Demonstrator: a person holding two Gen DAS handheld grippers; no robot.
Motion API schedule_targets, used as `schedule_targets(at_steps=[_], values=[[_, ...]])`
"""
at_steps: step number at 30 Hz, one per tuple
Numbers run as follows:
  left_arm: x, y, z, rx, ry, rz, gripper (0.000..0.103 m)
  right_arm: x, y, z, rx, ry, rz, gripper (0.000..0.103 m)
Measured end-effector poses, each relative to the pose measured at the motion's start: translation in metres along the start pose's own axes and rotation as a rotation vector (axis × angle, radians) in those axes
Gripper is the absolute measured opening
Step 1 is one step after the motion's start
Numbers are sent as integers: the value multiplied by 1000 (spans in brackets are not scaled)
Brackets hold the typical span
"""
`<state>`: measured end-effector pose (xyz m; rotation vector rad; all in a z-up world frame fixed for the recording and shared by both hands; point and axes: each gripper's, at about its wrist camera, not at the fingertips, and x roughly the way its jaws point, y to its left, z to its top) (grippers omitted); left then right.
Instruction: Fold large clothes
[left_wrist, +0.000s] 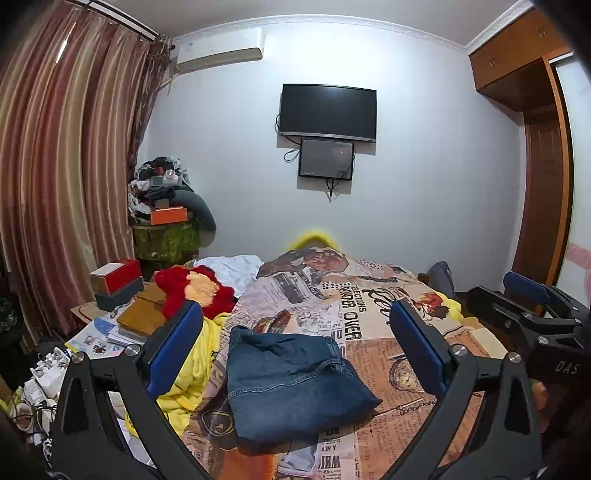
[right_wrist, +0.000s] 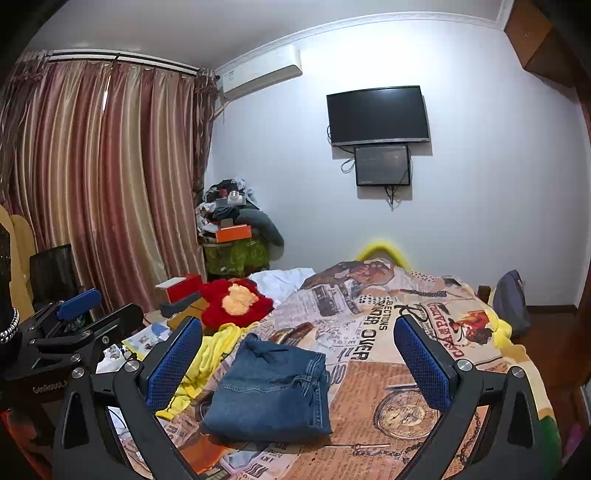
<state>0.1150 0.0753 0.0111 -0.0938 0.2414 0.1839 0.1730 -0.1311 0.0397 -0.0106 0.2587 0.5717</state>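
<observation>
Folded blue denim jeans (left_wrist: 291, 384) flat on newspaper-print bedspread (left_wrist: 388, 354), left gripper (left_wrist: 295, 350) and right gripper (right_wrist: 297, 363) both spread apart above

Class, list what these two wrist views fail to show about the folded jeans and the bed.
- jeans: inner layers hidden by the top fold, both views.
- bed cover: near edge cut off by the frame.
- yellow garment: partly behind the right gripper finger.
- Left gripper: open, holding nothing.

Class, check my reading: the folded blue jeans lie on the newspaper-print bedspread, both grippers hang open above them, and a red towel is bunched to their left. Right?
One slip: the cloth bunched left of the folded blue jeans is yellow, not red, as the right wrist view shows. The rest stands.
</observation>
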Motion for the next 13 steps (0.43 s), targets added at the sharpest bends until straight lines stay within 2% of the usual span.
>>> schedule_targets(at_steps=[13], values=[[1,-4,0,11,3,-8,103,2,4,4,20,3,-9,103]])
